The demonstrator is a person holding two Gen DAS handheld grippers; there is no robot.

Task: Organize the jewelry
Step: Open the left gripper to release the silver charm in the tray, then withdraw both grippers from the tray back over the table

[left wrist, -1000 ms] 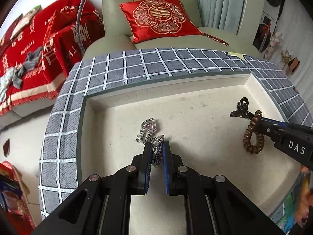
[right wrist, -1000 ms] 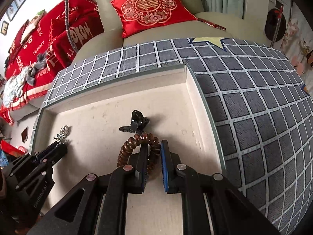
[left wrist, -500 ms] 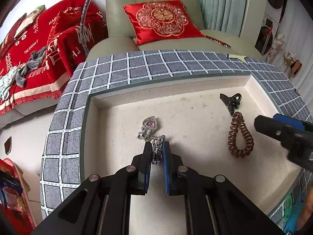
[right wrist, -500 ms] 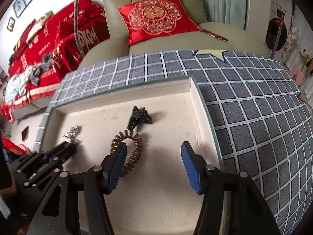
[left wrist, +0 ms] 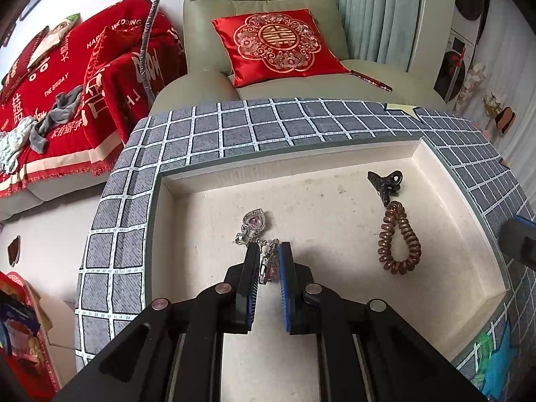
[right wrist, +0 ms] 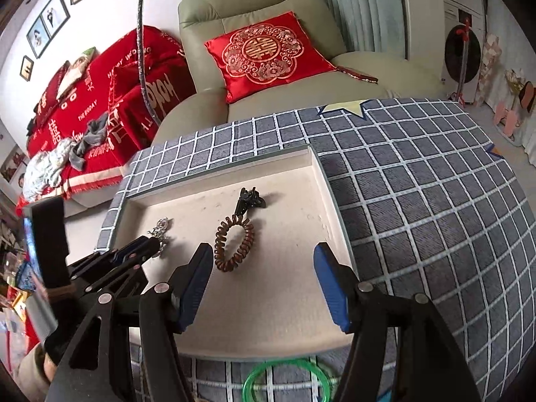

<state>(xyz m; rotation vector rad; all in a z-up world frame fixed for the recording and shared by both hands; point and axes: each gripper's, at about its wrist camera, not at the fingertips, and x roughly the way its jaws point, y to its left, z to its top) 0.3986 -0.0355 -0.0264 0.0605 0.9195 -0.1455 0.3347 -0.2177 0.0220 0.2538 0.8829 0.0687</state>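
Note:
A cream tray (left wrist: 207, 221) (right wrist: 301, 305) lies on a grey checked cloth. My left gripper (left wrist: 268, 251) is shut on a silver chain with a pink heart pendant (left wrist: 254, 222), whose pendant end rests on the tray floor; the chain also shows in the right wrist view (right wrist: 160, 227). A brown coil hair tie (left wrist: 398, 238) (right wrist: 234, 241) and a black claw clip (left wrist: 383, 182) (right wrist: 249, 199) lie in the tray's right part. My right gripper (right wrist: 264, 254) is open and empty, above the tray near its front edge, behind the hair tie.
A green bangle (right wrist: 284, 380) lies on the checked cloth (right wrist: 418, 201) in front of the tray. A green armchair with a red cushion (left wrist: 278, 45) stands behind the table. A red-covered sofa (left wrist: 50, 100) is at the left.
My right gripper opened, let the hair tie and clip down into the tray, and drew back toward the tray's front. My left gripper kept its hold on the chain.

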